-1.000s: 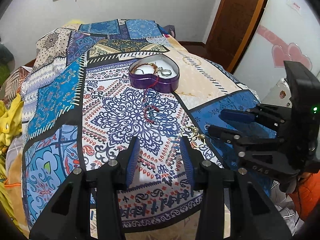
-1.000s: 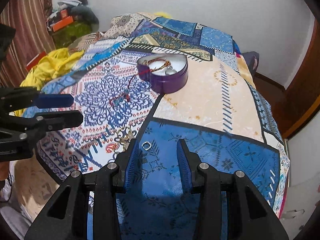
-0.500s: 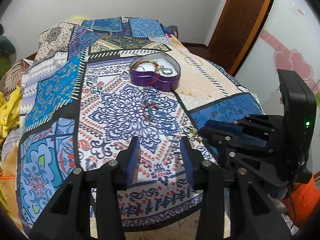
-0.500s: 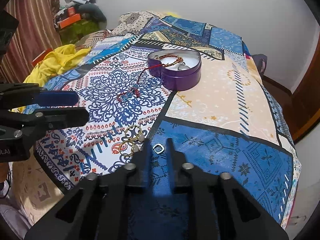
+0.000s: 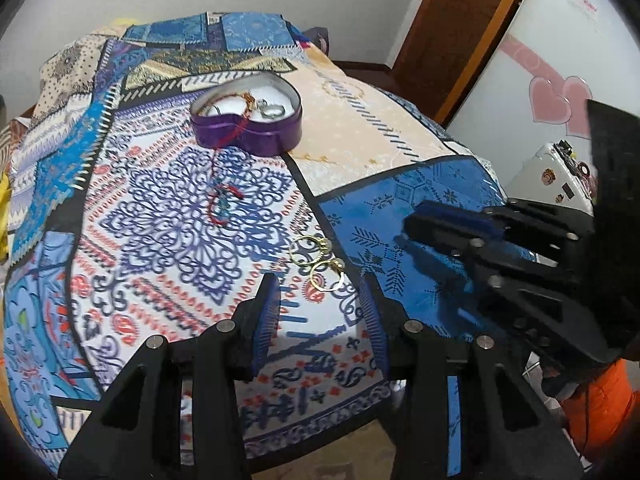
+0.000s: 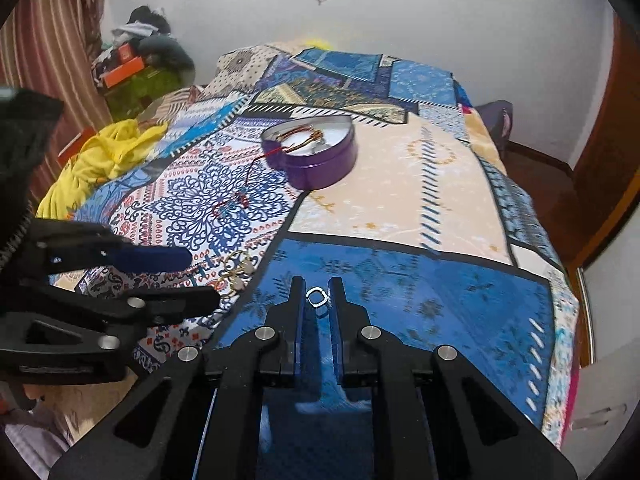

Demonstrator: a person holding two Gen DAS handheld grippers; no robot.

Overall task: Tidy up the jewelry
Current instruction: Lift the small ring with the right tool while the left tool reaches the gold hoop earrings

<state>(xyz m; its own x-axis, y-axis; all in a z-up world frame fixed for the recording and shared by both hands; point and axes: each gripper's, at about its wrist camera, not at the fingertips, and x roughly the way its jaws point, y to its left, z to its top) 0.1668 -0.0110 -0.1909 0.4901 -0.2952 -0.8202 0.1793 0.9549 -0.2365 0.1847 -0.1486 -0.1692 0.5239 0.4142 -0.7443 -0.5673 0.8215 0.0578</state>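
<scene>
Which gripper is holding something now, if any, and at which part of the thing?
The right gripper has its jaws nearly closed around the small silver ring, at its two outer sides; whether they already pinch it is unclear. The left gripper is open and holds nothing.

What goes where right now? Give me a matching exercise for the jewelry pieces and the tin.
Things:
1. small silver square ring
2. gold hoop earrings
3. red beaded cord bracelet
4. purple heart-shaped tin

Places:
A. trailing over the tin's rim onto the bedspread
B. between the right gripper's jaws
C. on the bedspread, holding jewelry
D. just ahead of the left gripper

Pairs: 1-B, 2-D, 3-A, 4-C
</scene>
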